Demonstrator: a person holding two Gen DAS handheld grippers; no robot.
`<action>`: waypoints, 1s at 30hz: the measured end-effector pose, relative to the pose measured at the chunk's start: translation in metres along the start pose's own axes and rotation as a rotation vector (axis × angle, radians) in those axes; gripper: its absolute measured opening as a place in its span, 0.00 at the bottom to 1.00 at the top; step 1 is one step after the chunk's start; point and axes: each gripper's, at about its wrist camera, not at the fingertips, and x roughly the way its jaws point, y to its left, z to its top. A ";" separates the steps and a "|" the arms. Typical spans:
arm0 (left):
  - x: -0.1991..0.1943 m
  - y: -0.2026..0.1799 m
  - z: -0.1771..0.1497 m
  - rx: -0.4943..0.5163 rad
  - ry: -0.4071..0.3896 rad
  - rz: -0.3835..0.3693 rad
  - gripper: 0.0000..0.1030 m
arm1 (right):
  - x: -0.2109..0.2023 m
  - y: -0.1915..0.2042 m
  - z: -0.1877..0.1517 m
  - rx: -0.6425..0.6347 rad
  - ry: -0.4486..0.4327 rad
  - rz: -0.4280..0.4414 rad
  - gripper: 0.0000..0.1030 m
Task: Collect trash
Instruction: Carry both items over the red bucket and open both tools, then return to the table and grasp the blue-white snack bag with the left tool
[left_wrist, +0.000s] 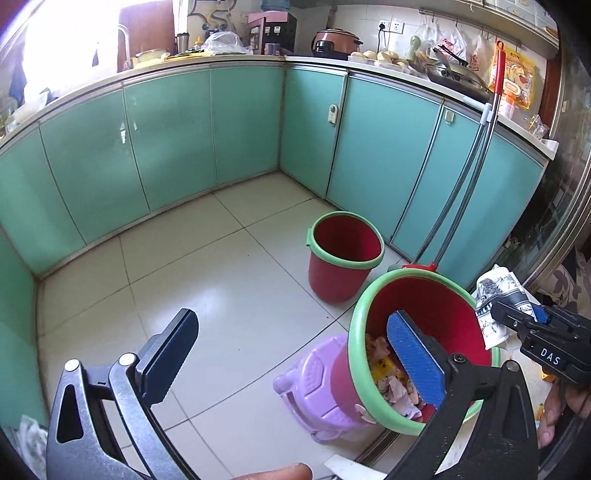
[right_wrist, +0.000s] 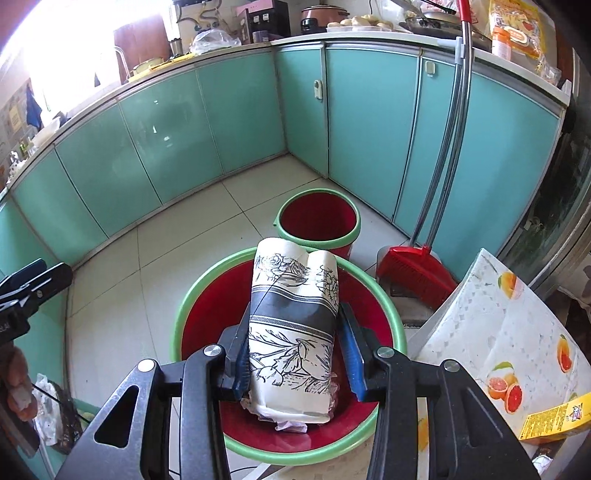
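My right gripper (right_wrist: 293, 354) is shut on a crushed white paper cup with black flower print (right_wrist: 293, 332) and holds it over the near red bin with a green rim (right_wrist: 207, 295). In the left wrist view the cup (left_wrist: 495, 299) sits in the right gripper (left_wrist: 517, 317) beside that bin (left_wrist: 358, 332), which holds crumpled paper and wrappers (left_wrist: 391, 384). My left gripper (left_wrist: 291, 358) is open and empty, its blue-padded finger (left_wrist: 413, 354) over the bin's mouth.
A second red bin (left_wrist: 343, 254) stands empty behind the first. A purple stool (left_wrist: 317, 387) lies beside the near bin. A red broom and dustpan (right_wrist: 417, 273) lean on the teal cabinets (left_wrist: 166, 140). A fruit-print table (right_wrist: 509, 332) with a yellow carton (right_wrist: 554, 421) is at right.
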 end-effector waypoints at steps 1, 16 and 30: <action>0.000 0.002 -0.001 -0.005 0.002 0.003 0.99 | 0.004 0.001 -0.001 -0.003 0.008 0.002 0.39; -0.008 -0.016 -0.003 0.027 -0.002 -0.043 0.99 | -0.037 -0.004 -0.011 -0.004 -0.057 -0.025 0.70; -0.045 -0.131 -0.024 0.246 0.004 -0.228 1.00 | -0.166 -0.070 -0.083 0.113 -0.143 -0.197 0.78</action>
